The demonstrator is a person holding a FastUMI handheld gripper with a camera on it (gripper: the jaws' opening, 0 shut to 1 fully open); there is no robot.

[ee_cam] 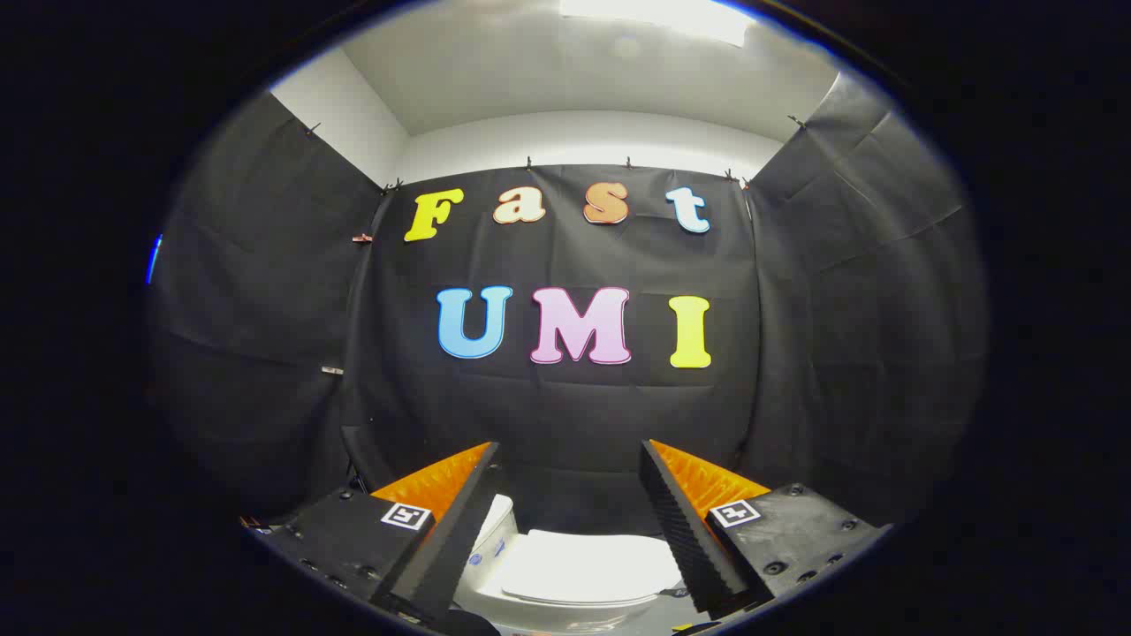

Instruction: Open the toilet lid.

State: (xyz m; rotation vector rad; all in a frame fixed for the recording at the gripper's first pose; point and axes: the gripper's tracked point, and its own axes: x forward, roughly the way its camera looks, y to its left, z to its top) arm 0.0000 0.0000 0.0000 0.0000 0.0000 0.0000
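No readable text besides wall letters. Square coded marker (406,516) on each finger block of hand-held gripper (570,459); no words.

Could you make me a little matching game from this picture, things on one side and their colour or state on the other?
Things:
1. toilet lid
2. gripper
3. booth wall
4. finger backs

Descriptions:
A. black cloth
B. orange
C. white, lying shut
D. open, holding nothing

Pairs: 1-C, 2-D, 3-A, 4-B
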